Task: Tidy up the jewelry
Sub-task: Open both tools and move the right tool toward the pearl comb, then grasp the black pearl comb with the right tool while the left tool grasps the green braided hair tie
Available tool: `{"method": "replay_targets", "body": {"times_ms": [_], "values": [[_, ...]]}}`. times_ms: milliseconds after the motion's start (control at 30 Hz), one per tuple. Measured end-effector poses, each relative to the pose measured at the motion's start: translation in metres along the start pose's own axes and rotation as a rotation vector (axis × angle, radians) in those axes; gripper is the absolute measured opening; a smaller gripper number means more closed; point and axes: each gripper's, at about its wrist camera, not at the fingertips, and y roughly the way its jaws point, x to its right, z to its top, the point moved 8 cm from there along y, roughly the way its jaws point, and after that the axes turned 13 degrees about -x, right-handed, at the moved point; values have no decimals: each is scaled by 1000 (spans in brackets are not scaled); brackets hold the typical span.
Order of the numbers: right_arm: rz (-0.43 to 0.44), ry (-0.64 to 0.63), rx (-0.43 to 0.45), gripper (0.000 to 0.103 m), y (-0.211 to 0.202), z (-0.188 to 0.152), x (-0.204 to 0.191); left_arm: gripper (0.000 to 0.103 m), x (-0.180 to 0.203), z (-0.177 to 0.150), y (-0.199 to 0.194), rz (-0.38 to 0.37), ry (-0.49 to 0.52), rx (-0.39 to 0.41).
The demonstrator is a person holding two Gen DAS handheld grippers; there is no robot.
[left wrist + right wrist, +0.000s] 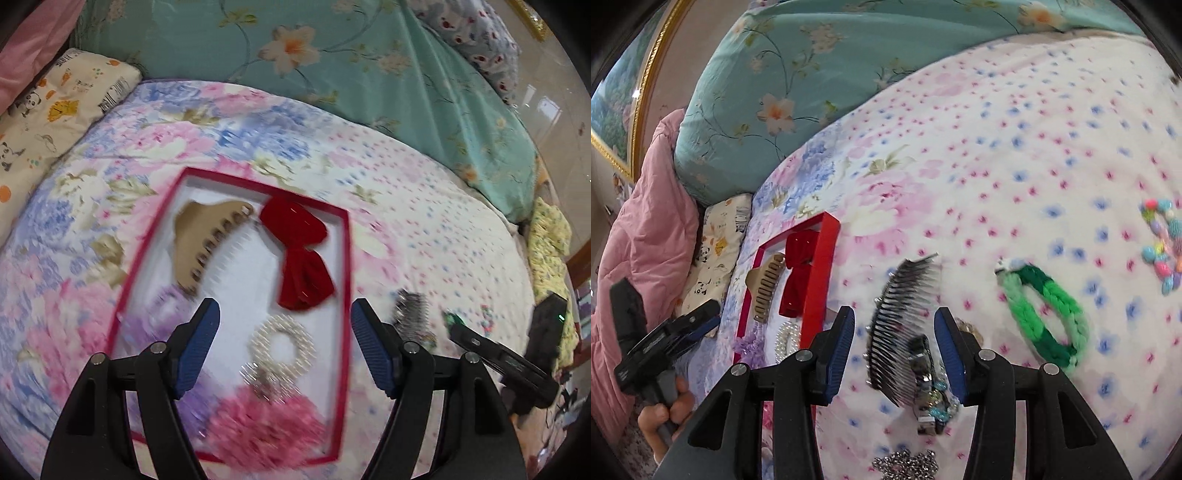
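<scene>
A red-rimmed box [347, 258] lies on the floral bedspread and holds a tan claw clip [201, 243], a red bow [301, 254], a pearl ring [282, 341], a pink scrunchie [266, 428] and a purple scrunchie [147, 321]. My left gripper [284, 328] hangs open and empty over the box. My right gripper [894, 336] is open, its fingers either side of a black hair comb [899, 317] lying on the bed. The box also shows in the right wrist view [822, 266]. The comb shows right of the box in the left wrist view [410, 314].
A green scrunchie [1047, 314], a coloured bead bracelet [1161, 245], a jewelled clip [929, 395] and a silver bead piece [905, 465] lie on the bedspread [997, 166]. A teal quilt [332, 55], a panda pillow [55, 110] and a pink duvet [639, 258] lie behind.
</scene>
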Motion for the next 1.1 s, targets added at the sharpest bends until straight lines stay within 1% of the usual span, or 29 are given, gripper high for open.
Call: {"method": "replay_targets", "body": {"times_ms": [100,233,267,300,333,367,400,467,500,600,700,767,900,967,1100], "values": [[8,-11,-24,47,12,-2,-2,73,12,-17,1,-20,8,-17],[-1,-13,-76,43,38,-2,-5,73,25,-39,8,-42,17,-55],[10,-8,-86,42,44,-2,-5,73,29,-44,10,-47,22,-65],[17,-2,-95,37,49,-2,-5,73,32,-47,12,-49,28,-74],[17,0,-103,23,54,-1,-6,73,36,-51,13,-49,36,-83],[20,-2,-110,14,58,-1,-8,73,39,-54,15,-49,43,-89],[41,0,-113,4,59,-1,-10,73,43,-56,16,-49,47,-94],[44,-12,-103,2,55,-2,-13,73,51,-59,18,-62,59,-107],[44,-28,-90,2,48,-2,-15,73,55,-60,20,-61,67,-110],[70,-22,-58,2,25,-4,-13,73,68,-63,25,-65,89,-124],[74,11,-7,2,-8,-6,3,73,85,-64,30,-76,114,-136],[61,42,33,2,-34,-7,21,73,99,-64,35,-86,136,-147],[29,101,114,2,-84,-8,56,73,139,-64,48,-119,188,-175],[11,129,149,2,-107,-8,73,73,165,-64,58,-146,219,-190],[-28,173,196,2,-137,-13,103,73,214,-65,85,-185,266,-230]]}}
